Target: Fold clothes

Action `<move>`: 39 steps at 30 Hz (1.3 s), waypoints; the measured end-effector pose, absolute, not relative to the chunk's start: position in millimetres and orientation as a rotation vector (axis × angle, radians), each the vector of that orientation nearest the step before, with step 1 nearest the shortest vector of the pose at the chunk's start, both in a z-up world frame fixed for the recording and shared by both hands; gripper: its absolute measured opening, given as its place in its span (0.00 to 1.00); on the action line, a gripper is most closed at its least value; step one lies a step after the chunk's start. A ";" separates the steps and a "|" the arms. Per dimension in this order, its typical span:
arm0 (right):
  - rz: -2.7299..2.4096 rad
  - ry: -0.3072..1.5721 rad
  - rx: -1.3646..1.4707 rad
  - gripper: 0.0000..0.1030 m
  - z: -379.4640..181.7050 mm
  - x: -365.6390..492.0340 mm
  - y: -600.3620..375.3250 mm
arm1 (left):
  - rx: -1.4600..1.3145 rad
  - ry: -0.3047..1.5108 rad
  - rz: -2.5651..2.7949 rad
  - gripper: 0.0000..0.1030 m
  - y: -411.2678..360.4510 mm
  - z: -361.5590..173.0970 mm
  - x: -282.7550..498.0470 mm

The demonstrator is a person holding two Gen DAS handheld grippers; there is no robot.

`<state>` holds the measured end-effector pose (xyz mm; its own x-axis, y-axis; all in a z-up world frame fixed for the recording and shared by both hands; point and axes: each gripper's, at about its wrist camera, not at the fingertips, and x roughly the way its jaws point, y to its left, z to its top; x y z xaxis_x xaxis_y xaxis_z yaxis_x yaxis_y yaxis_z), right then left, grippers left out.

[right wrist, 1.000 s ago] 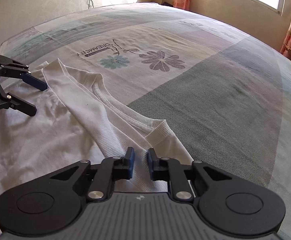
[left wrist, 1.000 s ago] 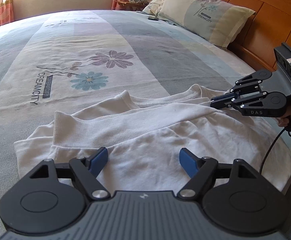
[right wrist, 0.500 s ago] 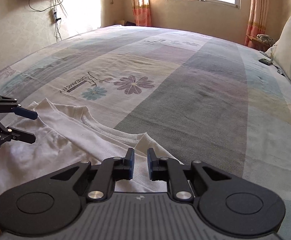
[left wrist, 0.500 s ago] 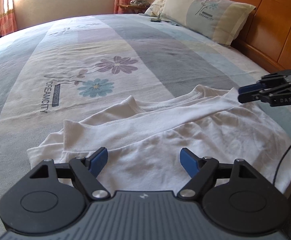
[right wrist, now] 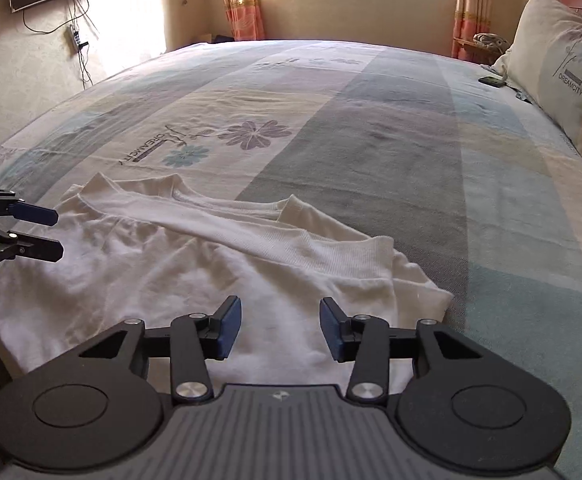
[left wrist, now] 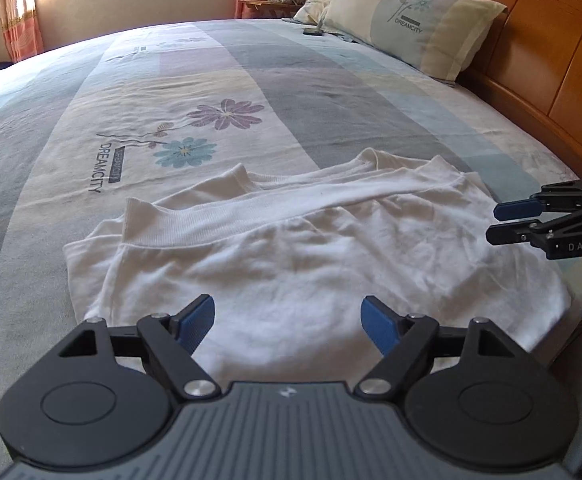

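My white knitted cotton sweater (left wrist: 311, 256) lies at the near edge of the striped bedsheet (left wrist: 171, 92). My left tongs (left wrist: 289, 320) stand released; my right tongs (right wrist: 279, 326) have just been opening, with nothing between them.

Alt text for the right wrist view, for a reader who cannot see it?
A white long-sleeved top lies partly folded on a floral patchwork bedsheet, one sleeve laid across its body. The right gripper is open above the top, holding nothing, and the left gripper is open at the left edge. A pillow lies far right.
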<state>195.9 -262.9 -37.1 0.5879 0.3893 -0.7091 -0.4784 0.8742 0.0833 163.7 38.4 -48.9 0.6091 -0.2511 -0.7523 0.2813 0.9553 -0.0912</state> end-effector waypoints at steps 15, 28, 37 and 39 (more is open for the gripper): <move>0.380 0.853 -0.048 0.61 -51.2 98.9 -292.9 | -0.007 0.985 -0.235 0.80 39.0 -65.8 105.9; 0.396 0.859 0.041 0.62 -49.2 89.5 -291.6 | -0.117 0.986 -0.275 0.80 31.2 -54.9 106.2; 0.400 0.910 0.079 0.66 -62.4 83.8 -297.9 | -0.137 0.936 -0.217 0.80 52.1 -26.6 113.3; 0.394 0.908 0.068 0.67 -62.3 84.1 -295.0 | -0.137 0.889 -0.209 0.81 58.6 -14.9 119.3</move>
<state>84.1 -295.0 -62.3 0.5489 0.3609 -0.7539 -0.3043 0.9264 0.2219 119.3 58.6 -14.9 0.6117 -0.2372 -0.7547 0.1242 0.9709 -0.2046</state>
